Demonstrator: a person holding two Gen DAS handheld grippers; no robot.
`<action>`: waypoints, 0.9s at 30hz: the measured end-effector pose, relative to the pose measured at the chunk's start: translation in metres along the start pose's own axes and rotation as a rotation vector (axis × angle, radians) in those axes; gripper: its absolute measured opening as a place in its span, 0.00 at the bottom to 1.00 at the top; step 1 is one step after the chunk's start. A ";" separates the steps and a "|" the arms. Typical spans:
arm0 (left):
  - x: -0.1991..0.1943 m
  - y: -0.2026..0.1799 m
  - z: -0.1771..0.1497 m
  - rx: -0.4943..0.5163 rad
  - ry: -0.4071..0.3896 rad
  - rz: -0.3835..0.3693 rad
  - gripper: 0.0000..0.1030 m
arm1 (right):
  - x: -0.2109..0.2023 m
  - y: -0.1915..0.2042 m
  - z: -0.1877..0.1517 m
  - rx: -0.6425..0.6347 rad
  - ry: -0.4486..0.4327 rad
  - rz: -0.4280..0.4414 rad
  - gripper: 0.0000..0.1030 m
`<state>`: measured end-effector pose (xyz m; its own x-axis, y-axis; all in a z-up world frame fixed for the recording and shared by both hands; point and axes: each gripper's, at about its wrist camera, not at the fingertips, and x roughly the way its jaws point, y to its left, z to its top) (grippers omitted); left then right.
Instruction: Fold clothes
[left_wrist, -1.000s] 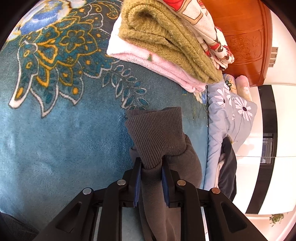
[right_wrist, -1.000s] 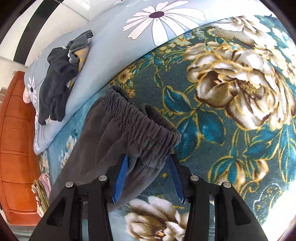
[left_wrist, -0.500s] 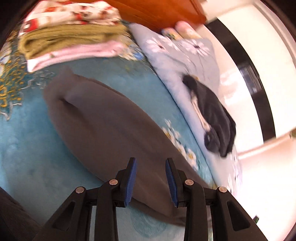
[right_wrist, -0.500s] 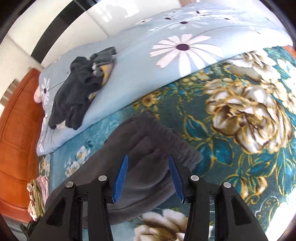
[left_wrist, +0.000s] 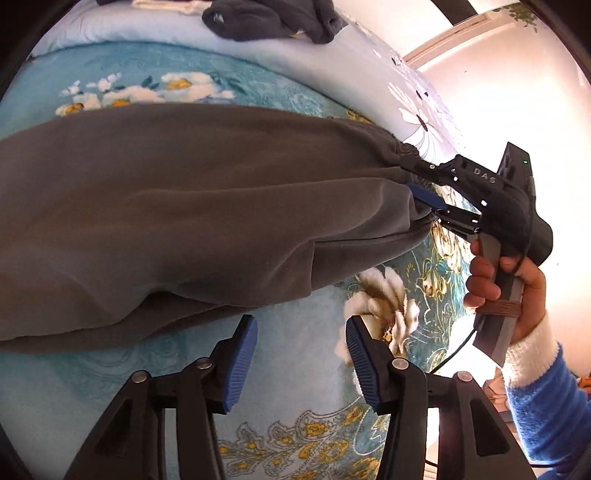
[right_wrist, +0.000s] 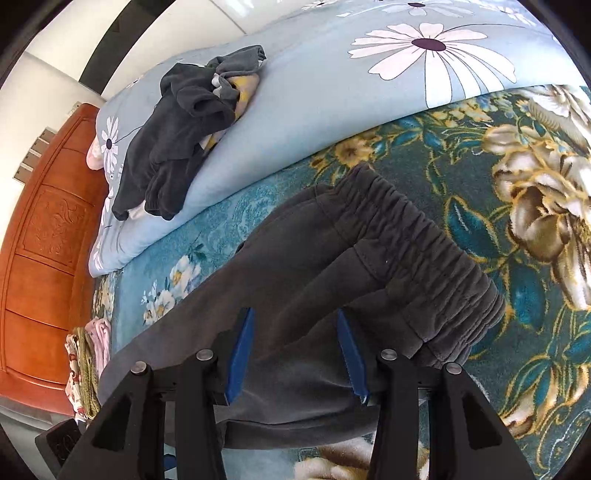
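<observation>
While empty, left claw (left_wrist: 298, 363) wide apart.

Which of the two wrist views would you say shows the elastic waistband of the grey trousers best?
The right wrist view: the gathered waistband lies in full, ribbing clear, just beyond the open right gripper. The left wrist view shows only its bunched end, mostly hidden behind the right gripper.

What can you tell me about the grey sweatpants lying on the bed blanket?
The grey sweatpants look like soft fleece, with a gathered elastic waistband. They lie stretched lengthwise on the teal floral blanket, lightly creased, legs stacked. The right gripper sits at the waistband end, open in its own view with cloth between its fingers. The left gripper is open beside the near edge, not touching.
</observation>
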<state>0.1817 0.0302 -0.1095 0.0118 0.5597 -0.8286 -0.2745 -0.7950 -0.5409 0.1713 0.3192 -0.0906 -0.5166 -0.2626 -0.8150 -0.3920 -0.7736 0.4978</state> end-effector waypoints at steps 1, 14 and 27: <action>0.007 0.002 0.000 -0.016 0.022 0.004 0.53 | 0.000 0.000 0.001 -0.005 0.000 0.002 0.46; -0.019 0.001 0.026 -0.024 -0.223 0.150 0.54 | 0.008 -0.007 0.014 0.027 0.007 0.056 0.46; 0.030 -0.033 0.024 0.280 -0.101 0.285 0.53 | 0.016 -0.009 0.020 0.035 0.021 0.058 0.46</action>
<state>0.1684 0.0788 -0.1133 -0.1936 0.3572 -0.9137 -0.5039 -0.8353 -0.2198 0.1513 0.3340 -0.1022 -0.5235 -0.3183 -0.7903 -0.3887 -0.7362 0.5540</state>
